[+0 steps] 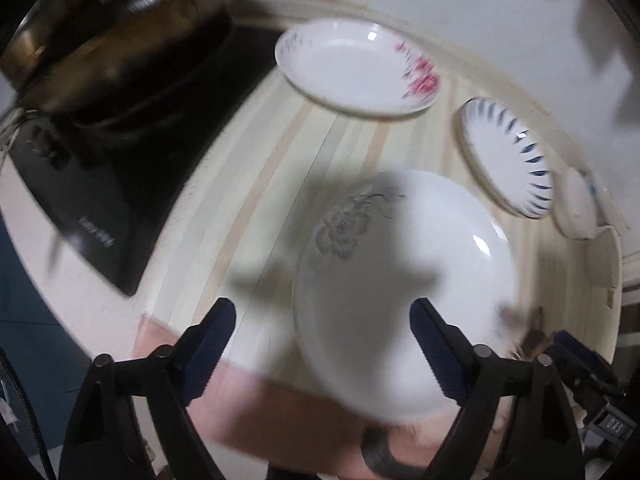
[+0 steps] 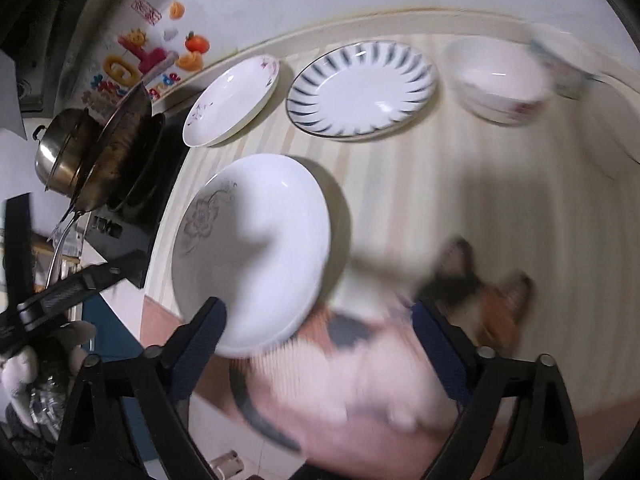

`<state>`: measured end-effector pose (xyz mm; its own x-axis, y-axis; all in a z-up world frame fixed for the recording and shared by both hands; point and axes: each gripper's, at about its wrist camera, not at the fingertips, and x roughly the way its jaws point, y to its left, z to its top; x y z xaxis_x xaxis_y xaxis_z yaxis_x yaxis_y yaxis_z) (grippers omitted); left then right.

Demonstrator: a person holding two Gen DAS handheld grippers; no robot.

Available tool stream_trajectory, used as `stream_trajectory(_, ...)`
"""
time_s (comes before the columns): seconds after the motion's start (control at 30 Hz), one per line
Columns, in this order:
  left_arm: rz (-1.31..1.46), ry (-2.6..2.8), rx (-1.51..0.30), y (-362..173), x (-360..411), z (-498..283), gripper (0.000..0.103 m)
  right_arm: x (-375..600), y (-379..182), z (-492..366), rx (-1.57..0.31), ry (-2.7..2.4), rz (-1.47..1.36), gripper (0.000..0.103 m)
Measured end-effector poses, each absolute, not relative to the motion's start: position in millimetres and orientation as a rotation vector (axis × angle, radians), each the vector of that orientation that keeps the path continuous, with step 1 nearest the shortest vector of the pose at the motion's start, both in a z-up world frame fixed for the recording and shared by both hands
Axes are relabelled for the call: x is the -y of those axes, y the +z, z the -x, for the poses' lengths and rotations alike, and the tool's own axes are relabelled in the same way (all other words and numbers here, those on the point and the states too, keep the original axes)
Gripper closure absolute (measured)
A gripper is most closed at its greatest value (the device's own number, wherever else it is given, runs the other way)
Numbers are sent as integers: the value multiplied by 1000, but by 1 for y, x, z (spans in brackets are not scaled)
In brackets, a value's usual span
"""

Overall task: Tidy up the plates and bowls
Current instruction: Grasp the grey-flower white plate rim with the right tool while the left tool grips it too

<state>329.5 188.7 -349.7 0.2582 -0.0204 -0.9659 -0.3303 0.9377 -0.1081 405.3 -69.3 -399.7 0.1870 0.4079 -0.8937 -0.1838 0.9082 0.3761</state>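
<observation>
A white plate with a grey flower (image 1: 404, 292) (image 2: 256, 248) lies near the counter's front edge. A plate with pink flowers (image 1: 356, 66) (image 2: 232, 100) and a blue-striped plate (image 1: 508, 156) (image 2: 362, 88) lie behind it. A white bowl (image 2: 500, 80) (image 1: 576, 208) stands at the back right. My left gripper (image 1: 324, 340) is open, above the grey-flower plate's left rim. My right gripper (image 2: 320, 336) is open and empty, its left finger over that plate's front rim.
A calico cat (image 2: 400, 360) stands at the counter's front edge, under my right gripper. A black induction cooker (image 1: 120, 168) with a pan (image 2: 120, 152) sits on the left. A steel pot (image 2: 60, 152) stands beside it. The wall is close behind.
</observation>
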Motion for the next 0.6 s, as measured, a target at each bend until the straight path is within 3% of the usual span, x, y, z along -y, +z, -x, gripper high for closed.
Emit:
stream_trajectory(0.1,323,201,-1320,-371,-193,-345,27,50,-431,-436,-1377,467,-191,29)
stream_trajectory(0.3,359,153,-1356,-394,-191,-355,55,31,-460,-460,-1443,510,-161,52)
stream_trajectory(0.5,369,153,-1326,-389,-184,-345,57,19,-466,-469,-1437,556,-137,82)
stream_trajectory(0.6,361,166,-1321,-386,-181,-339,57,18,-463,-465,-1420,548,-98,82)
